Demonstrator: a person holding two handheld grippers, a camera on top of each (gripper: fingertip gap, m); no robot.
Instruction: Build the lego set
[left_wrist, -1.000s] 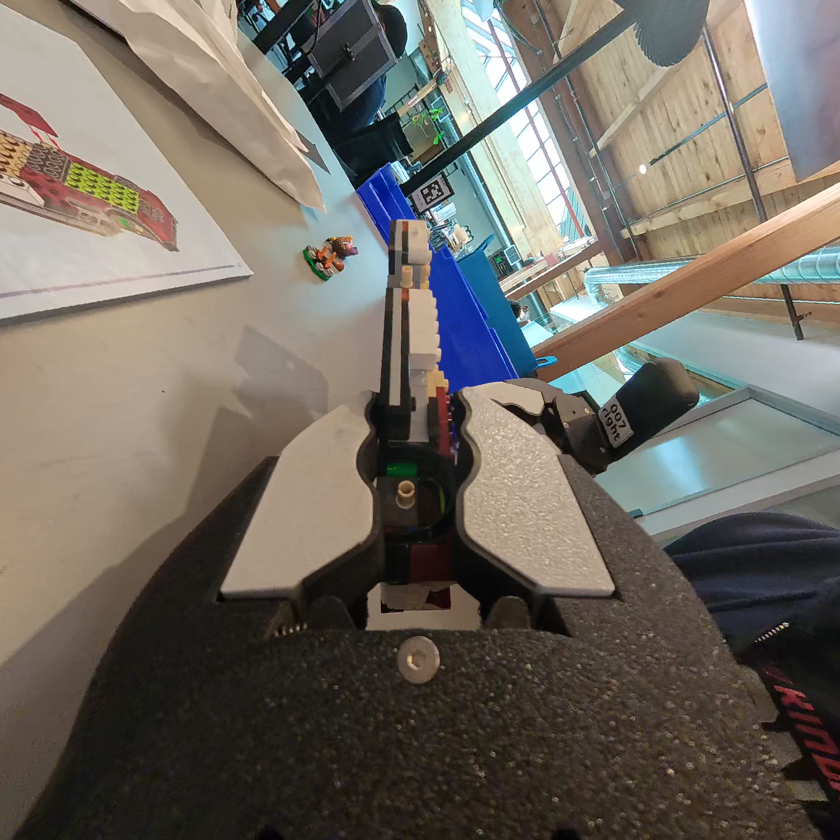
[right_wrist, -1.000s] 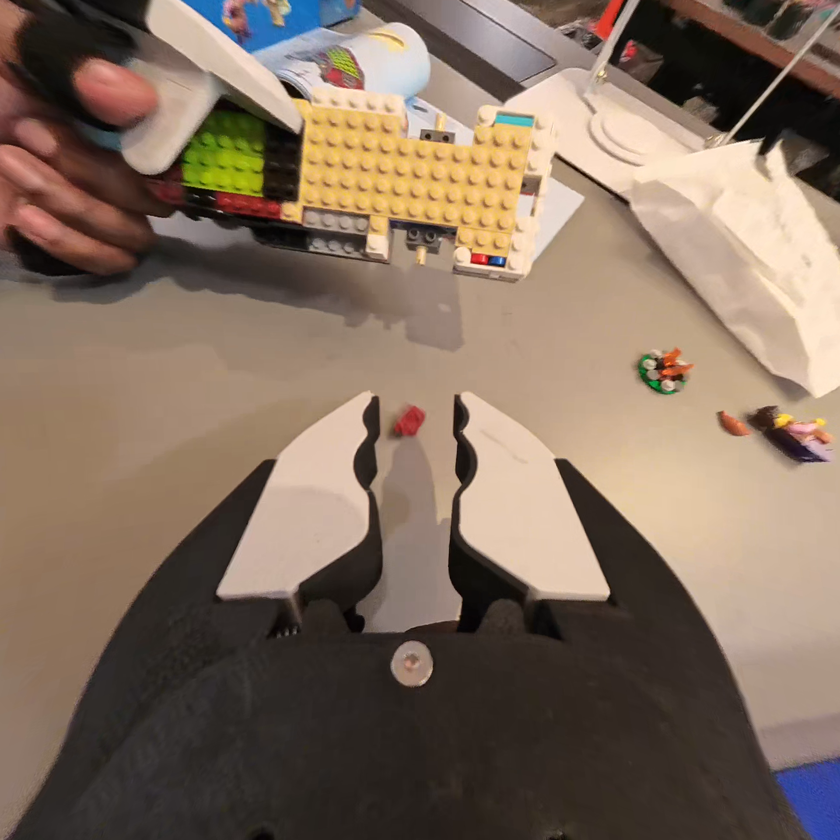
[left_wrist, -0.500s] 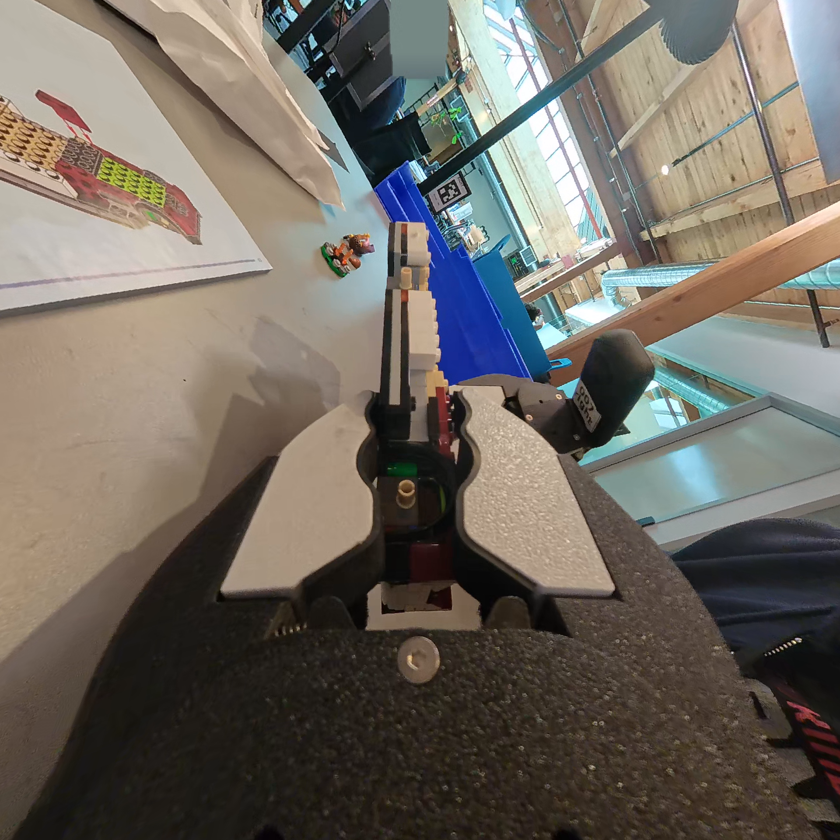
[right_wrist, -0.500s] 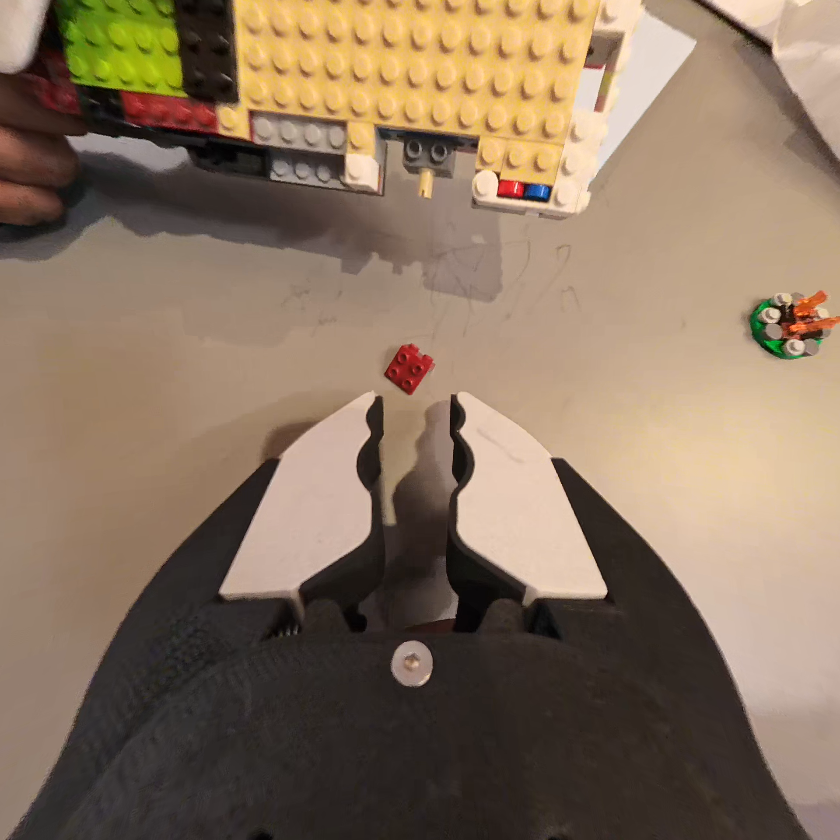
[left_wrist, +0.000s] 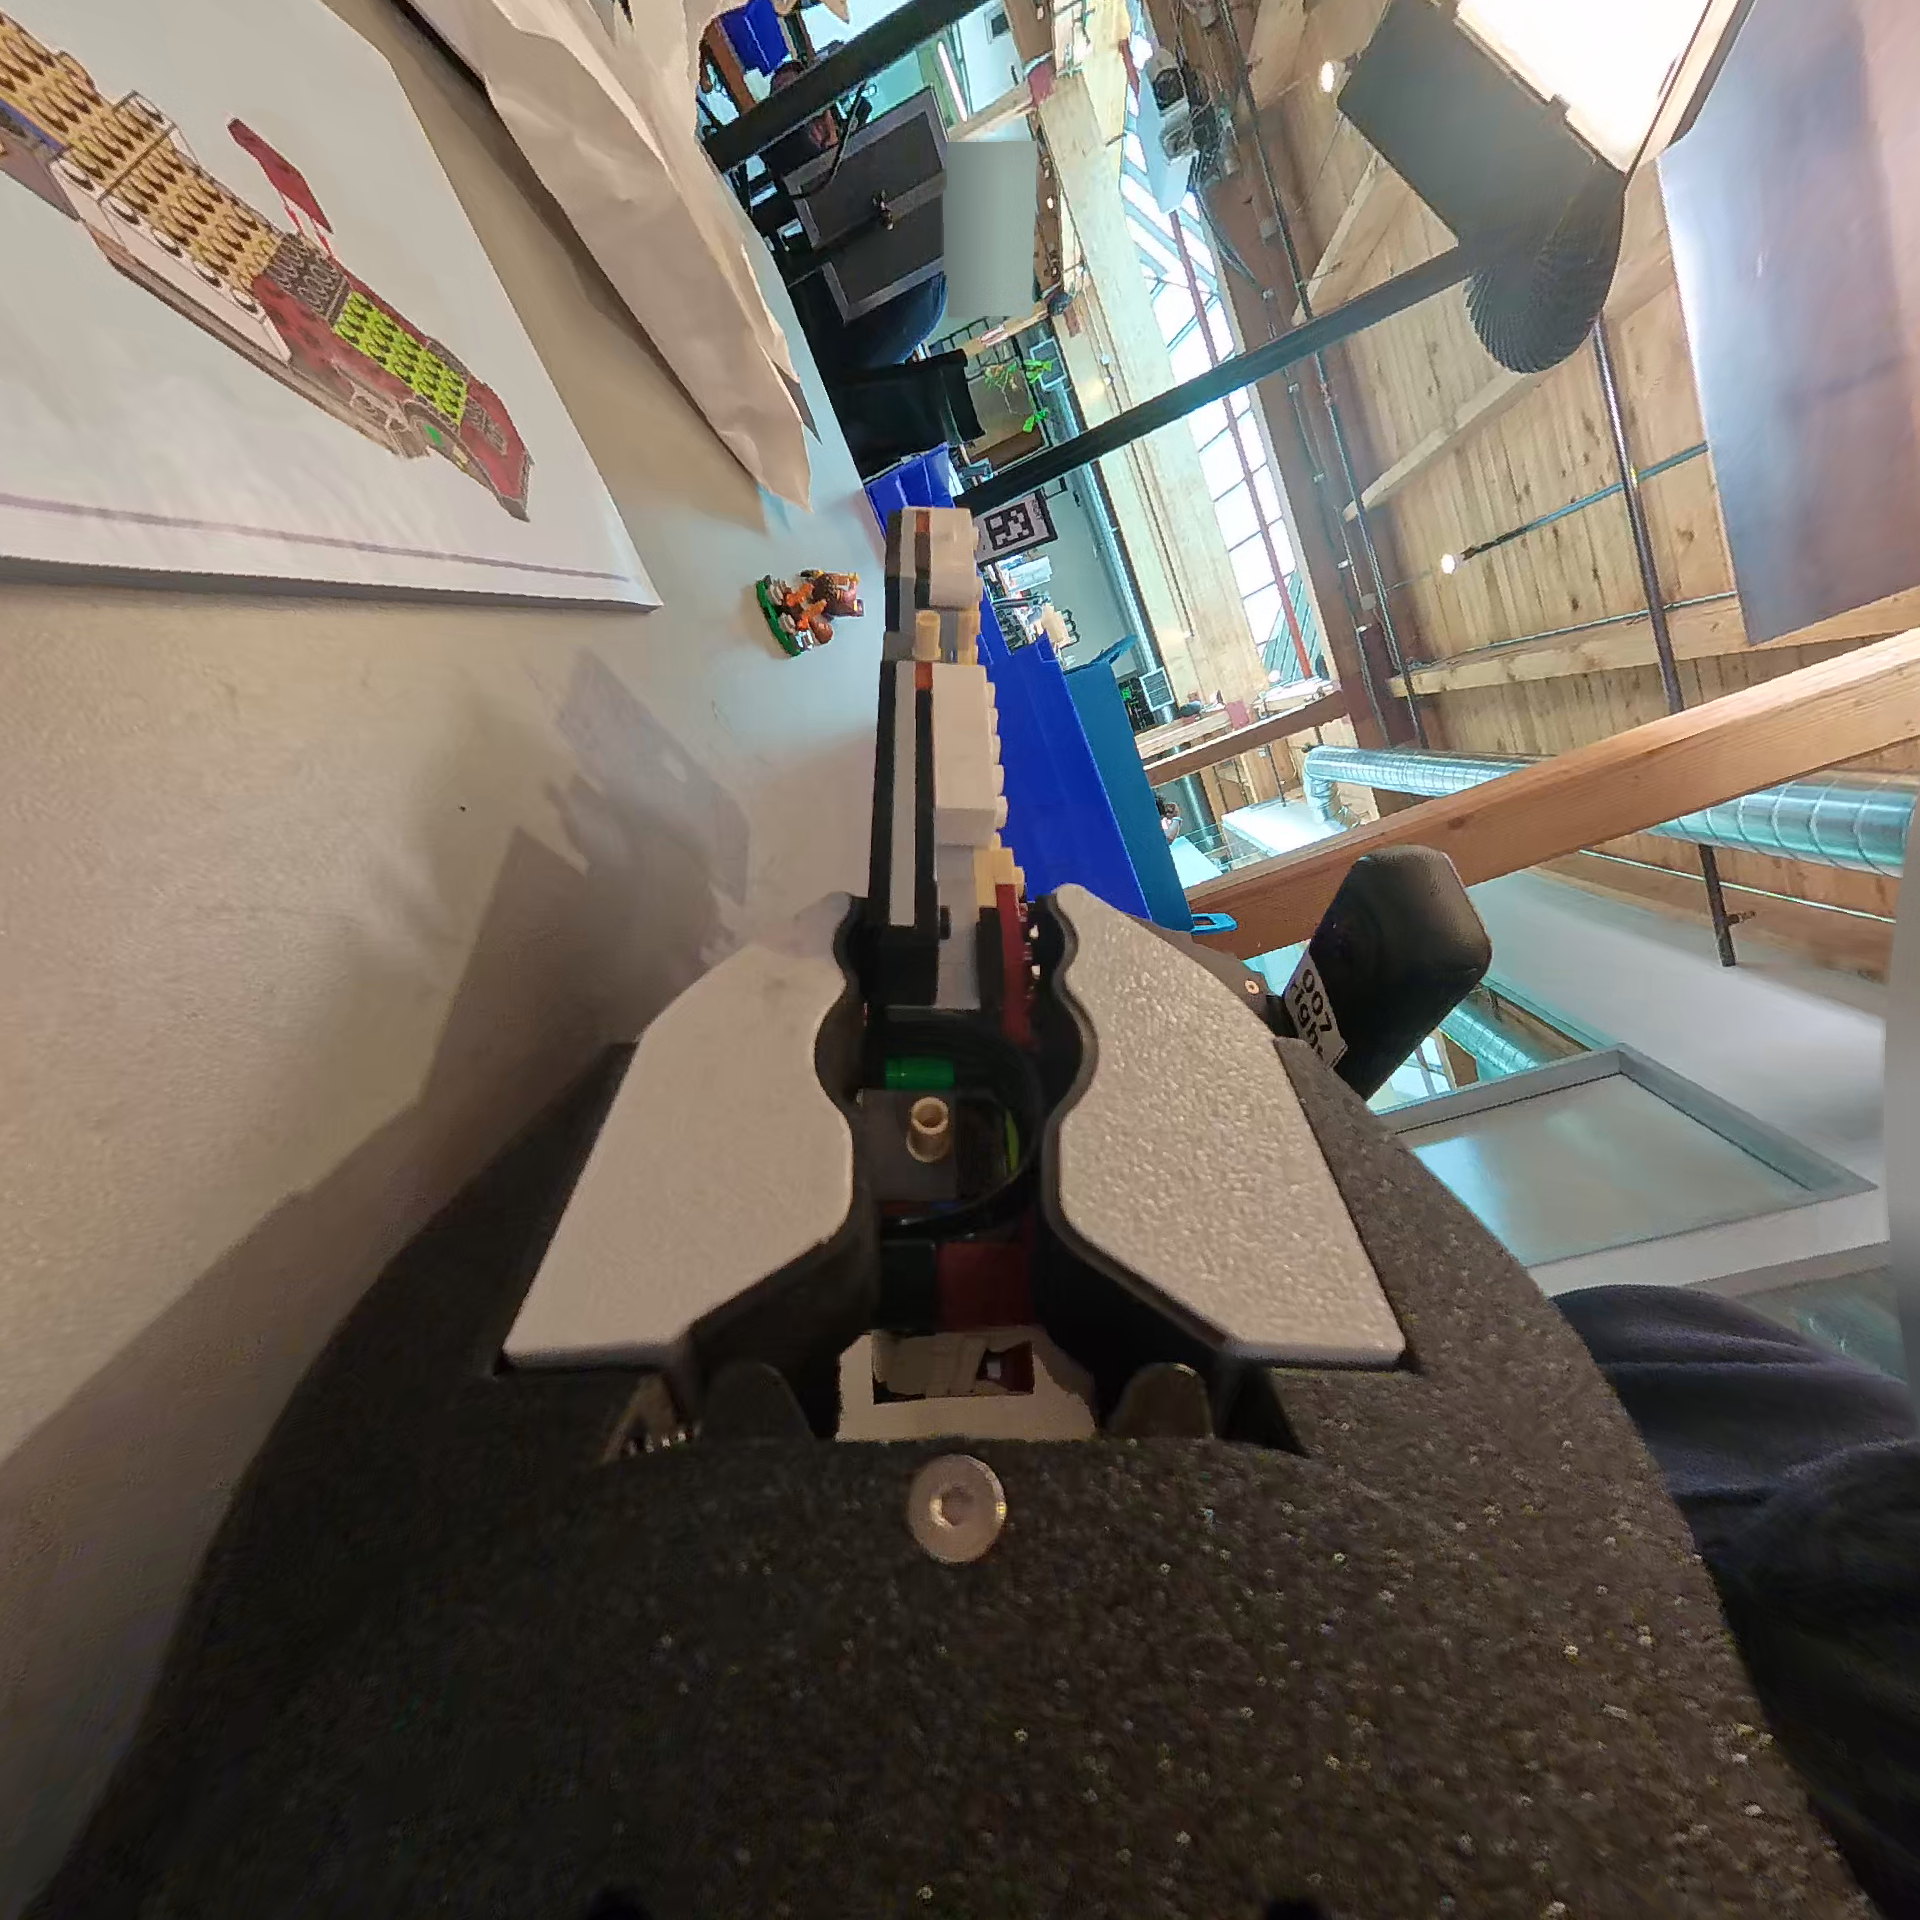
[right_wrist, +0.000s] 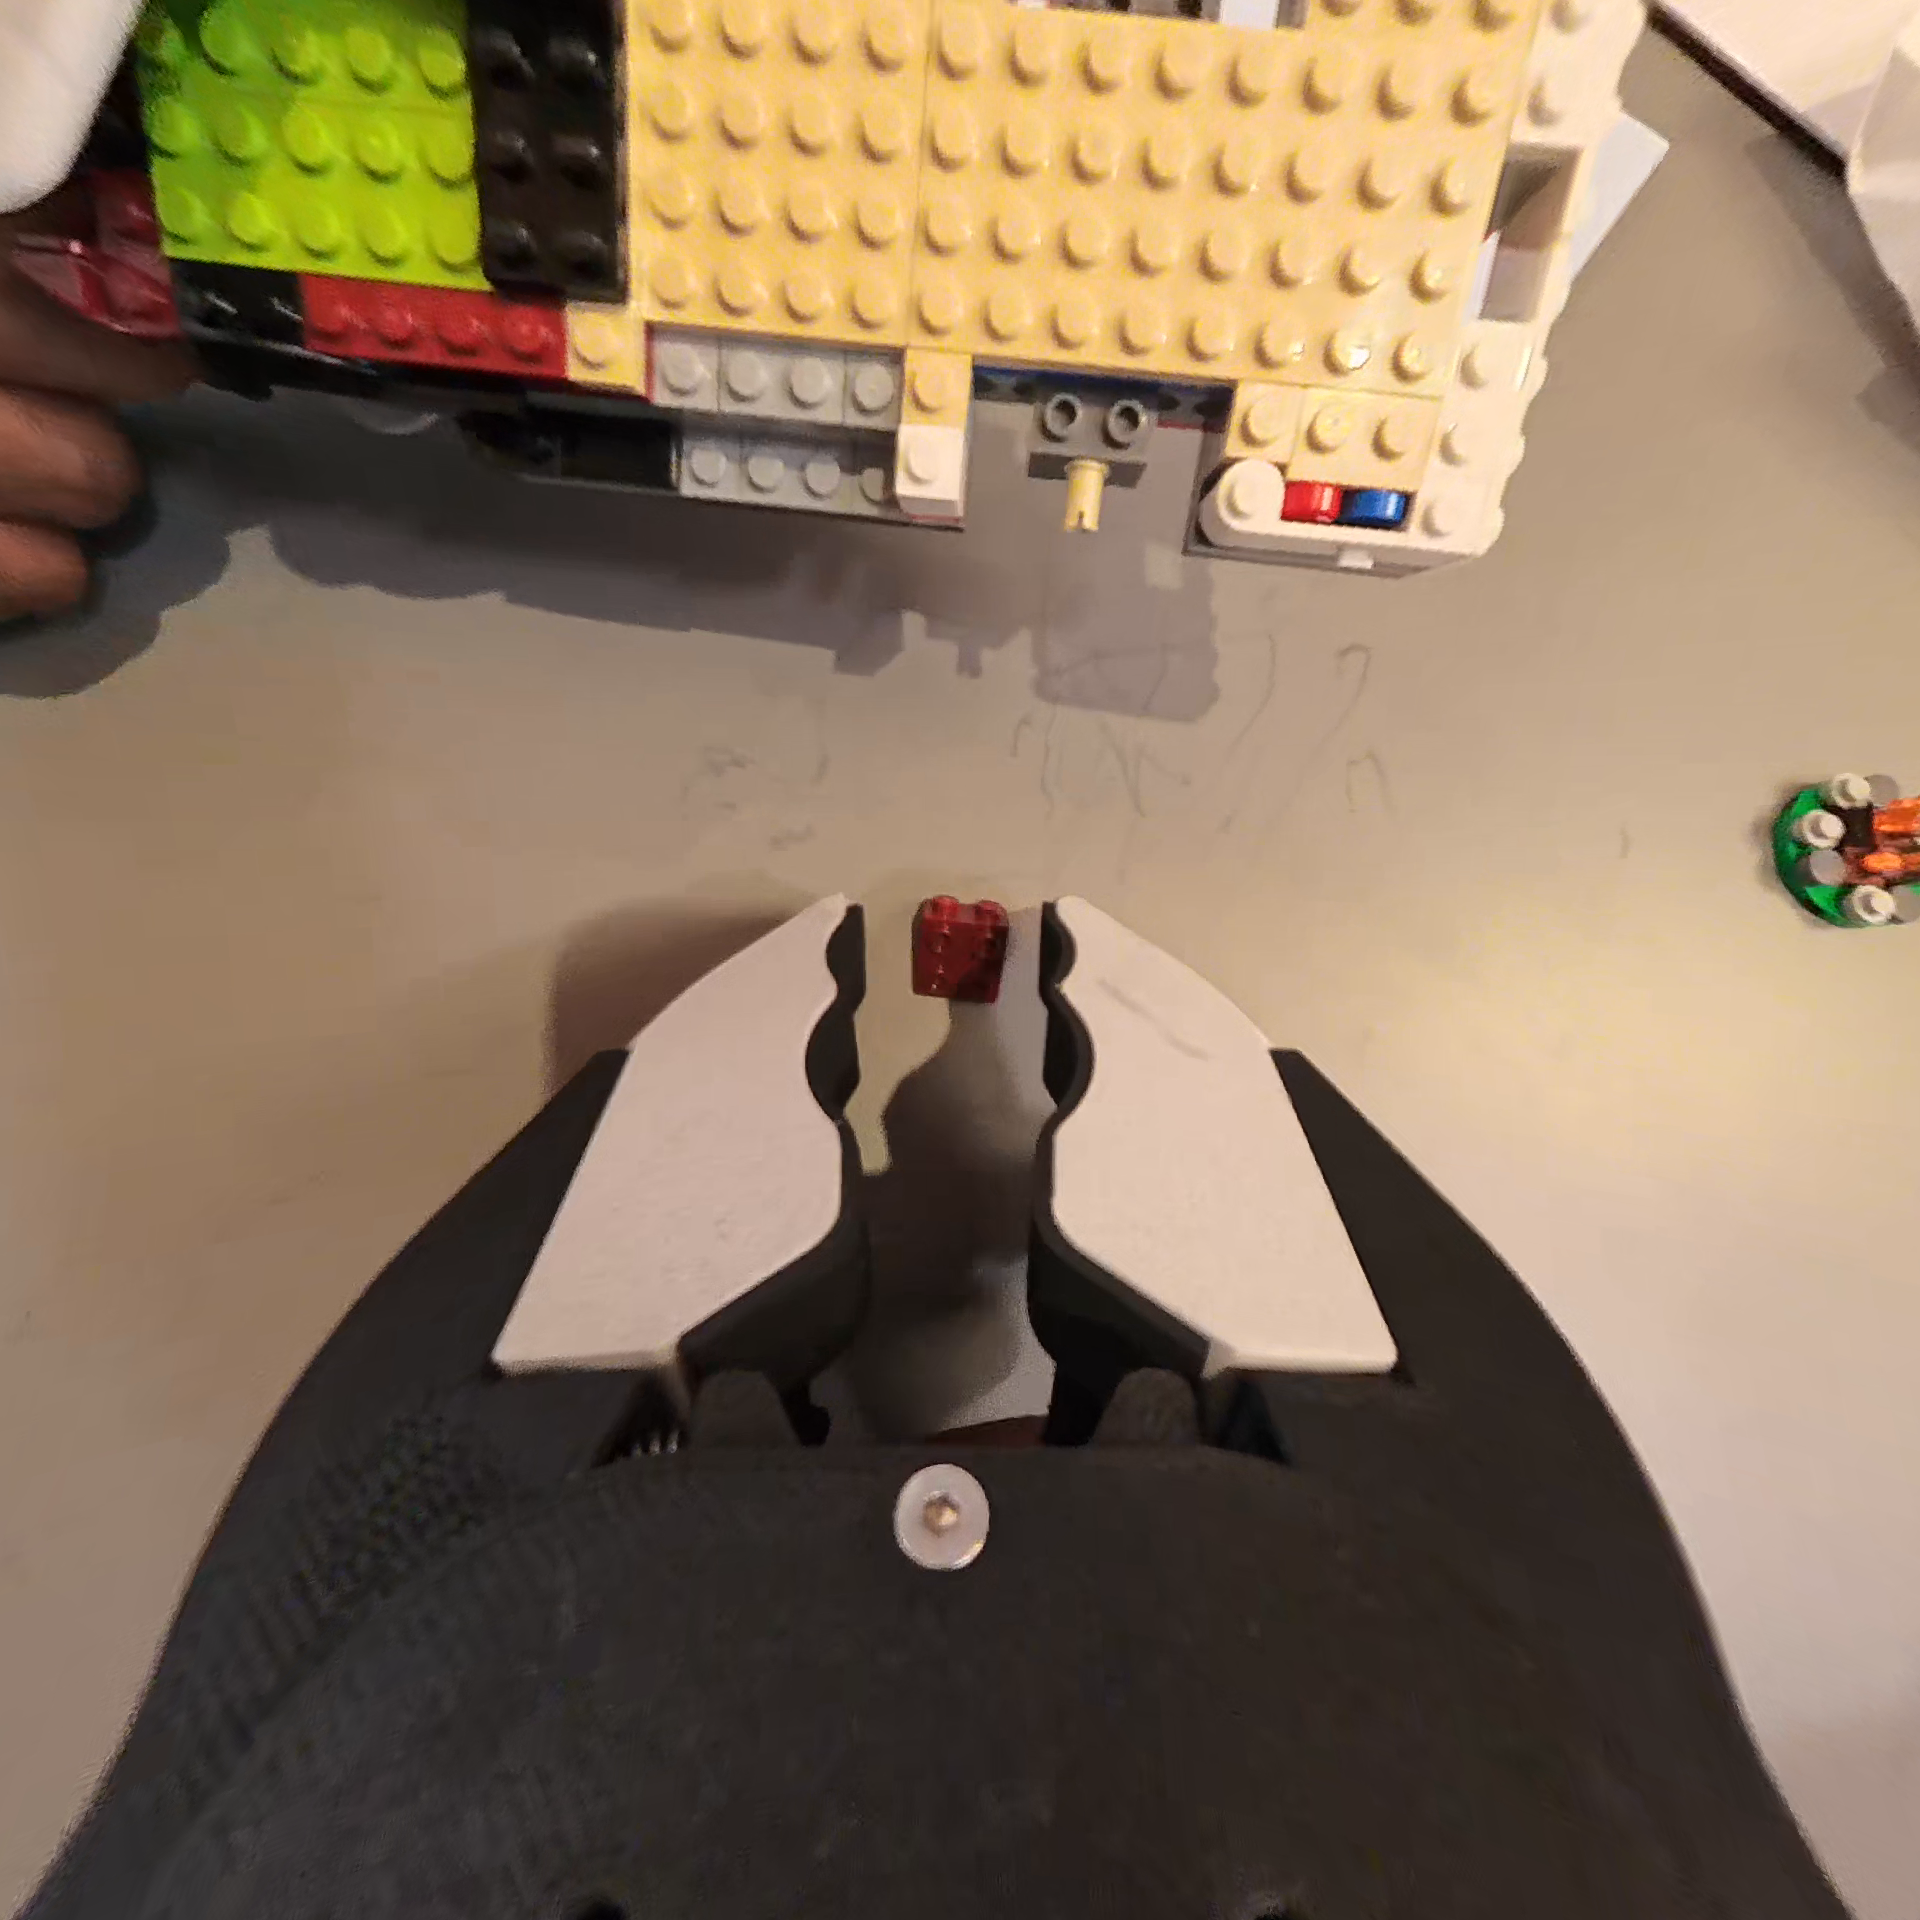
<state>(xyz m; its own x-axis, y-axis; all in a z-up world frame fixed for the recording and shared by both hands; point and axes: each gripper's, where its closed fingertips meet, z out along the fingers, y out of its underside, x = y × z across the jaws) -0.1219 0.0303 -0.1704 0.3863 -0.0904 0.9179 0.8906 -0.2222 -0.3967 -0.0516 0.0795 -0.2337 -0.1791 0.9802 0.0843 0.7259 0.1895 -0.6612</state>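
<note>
My left gripper (left_wrist: 951, 914) is shut on one end of a brick-built model (left_wrist: 956, 748), held edge-on above the grey table (left_wrist: 312, 883). In the right wrist view the model (right_wrist: 1039, 208) shows its tan studded top, with lime, black, red and grey parts. A hand (right_wrist: 52, 488) is at its left end. My right gripper (right_wrist: 951, 925) is open, low over the table. A small dark red brick (right_wrist: 958, 961) lies between its fingertips with a gap on each side. The right gripper's body (left_wrist: 1392, 956) shows beside the model in the left wrist view.
A printed building sheet (left_wrist: 260, 312) and a white paper bag (left_wrist: 644, 208) lie on the table. A small green round piece with orange parts (right_wrist: 1849, 862) sits to the right, also seen in the left wrist view (left_wrist: 805, 613). Blue bins (left_wrist: 1070, 769) stand at the table's edge. One gripper's finger ends stand about 11 cm off the other's.
My right gripper moved forward, closer to the model, until the red brick came between its open fingertips. My left gripper kept its hold on the model.
</note>
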